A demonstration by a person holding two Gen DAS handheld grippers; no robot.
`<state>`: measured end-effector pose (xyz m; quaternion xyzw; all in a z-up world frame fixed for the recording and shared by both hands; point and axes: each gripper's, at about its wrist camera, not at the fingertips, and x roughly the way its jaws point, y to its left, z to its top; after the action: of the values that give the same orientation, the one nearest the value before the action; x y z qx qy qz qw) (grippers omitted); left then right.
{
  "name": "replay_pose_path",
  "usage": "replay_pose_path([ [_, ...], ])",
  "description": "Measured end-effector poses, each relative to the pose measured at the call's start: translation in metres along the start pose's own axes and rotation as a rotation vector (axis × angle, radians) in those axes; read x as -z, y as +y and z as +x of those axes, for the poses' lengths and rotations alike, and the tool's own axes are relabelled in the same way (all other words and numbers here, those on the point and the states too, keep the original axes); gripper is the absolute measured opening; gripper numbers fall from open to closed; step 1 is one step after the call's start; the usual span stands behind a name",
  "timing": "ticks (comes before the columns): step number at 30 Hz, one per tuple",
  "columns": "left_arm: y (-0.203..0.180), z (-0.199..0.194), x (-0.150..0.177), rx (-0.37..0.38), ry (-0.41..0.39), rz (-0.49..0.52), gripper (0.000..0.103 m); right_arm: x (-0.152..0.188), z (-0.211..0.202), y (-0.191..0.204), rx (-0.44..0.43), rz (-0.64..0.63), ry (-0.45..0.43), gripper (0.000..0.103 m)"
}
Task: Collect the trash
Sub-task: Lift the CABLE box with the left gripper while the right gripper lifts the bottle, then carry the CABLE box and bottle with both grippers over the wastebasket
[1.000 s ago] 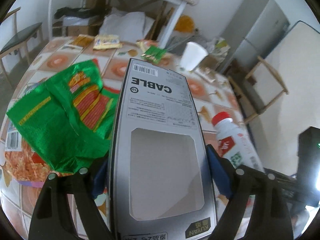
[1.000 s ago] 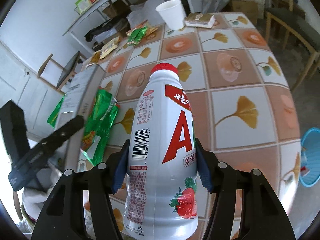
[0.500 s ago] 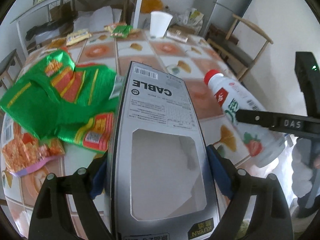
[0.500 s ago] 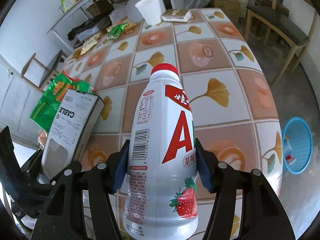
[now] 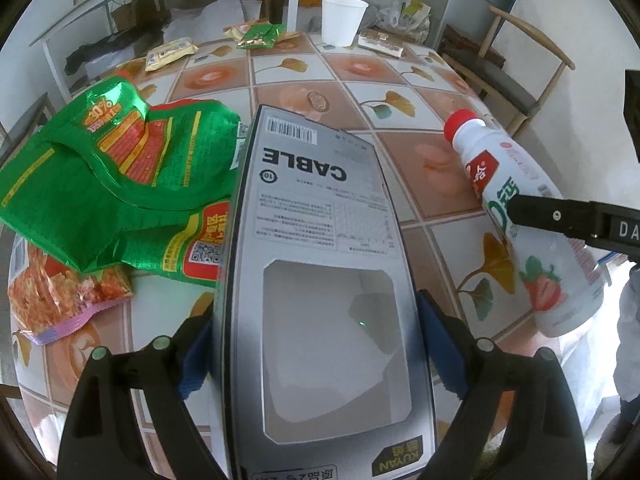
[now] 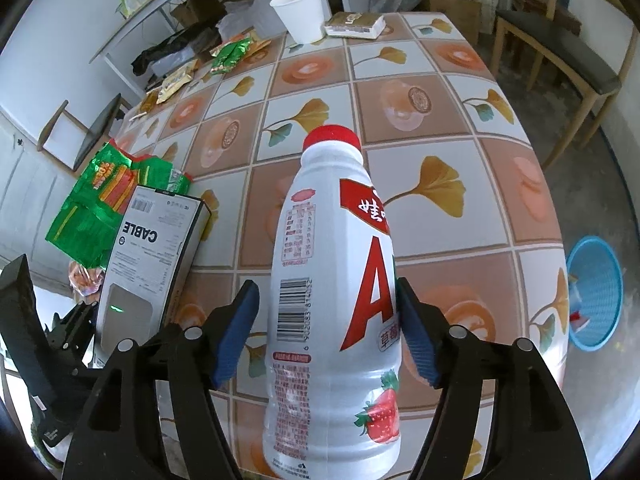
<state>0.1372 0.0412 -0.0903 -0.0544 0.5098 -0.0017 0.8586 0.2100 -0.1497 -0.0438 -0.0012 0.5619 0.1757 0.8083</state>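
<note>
The right tool is opening around the bottle, its left pad already clear of the plastic, so this looks like the drop; the left tool pinches the box by both edges. Next, each piece must fall clear into whatever bin sits below, unseen here. Beyond both tools, wrappers and a cup wait on the counter.
</note>
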Motion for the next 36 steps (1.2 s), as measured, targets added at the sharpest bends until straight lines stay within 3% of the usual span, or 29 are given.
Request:
replay_pose_path([
  [16,-0.003,-0.014,0.002,0.017,-0.083,0.004,0.084,-0.002,0.004,-0.009,-0.001,0.035,0.017,0.060],
  [36,-0.007,-0.049,0.003,0.083,-0.195,-0.006,0.084,0.001,-0.025,-0.020,-0.036,0.117,-0.055,0.059],
])
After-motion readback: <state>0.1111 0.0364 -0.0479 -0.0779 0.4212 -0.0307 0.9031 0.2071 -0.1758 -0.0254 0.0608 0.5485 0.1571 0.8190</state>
